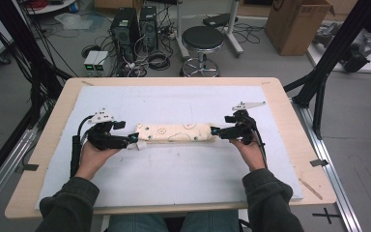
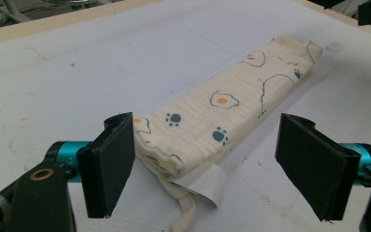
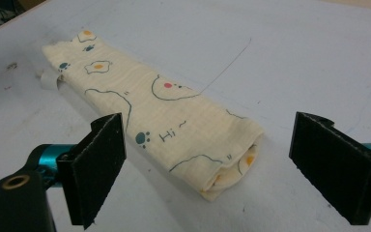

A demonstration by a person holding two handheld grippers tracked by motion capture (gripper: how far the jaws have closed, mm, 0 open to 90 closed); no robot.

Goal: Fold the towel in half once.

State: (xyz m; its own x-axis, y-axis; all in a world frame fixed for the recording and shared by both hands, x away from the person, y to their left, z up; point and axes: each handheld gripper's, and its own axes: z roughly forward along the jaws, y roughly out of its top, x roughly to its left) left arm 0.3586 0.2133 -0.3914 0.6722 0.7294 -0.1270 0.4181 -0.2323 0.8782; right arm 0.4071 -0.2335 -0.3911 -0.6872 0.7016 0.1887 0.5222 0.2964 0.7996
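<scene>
Black pads of the left tool (image 1: 131, 138) and right tool (image 1: 216, 130) stand wide apart, empty, one at each end of the folded cloth (image 1: 175, 132). Cloth lies flat mid-surface (image 1: 174, 169) on the white mat, apparently positioned for a two-ended grasp.

White tag (image 2: 204, 185) half under folded cloth (image 2: 227, 108) – cloth strap (image 2: 184, 218) cut by bottom edge

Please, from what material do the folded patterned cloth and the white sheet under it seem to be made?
The folded cloth looks like soft cream cotton gauze: fine crinkled weave, matte, printed eggs and paws. Its label seems smooth white fabric or paper. The white sheet looks like matte foam board or paper, lightly scuffed; which one is unclear.
</scene>
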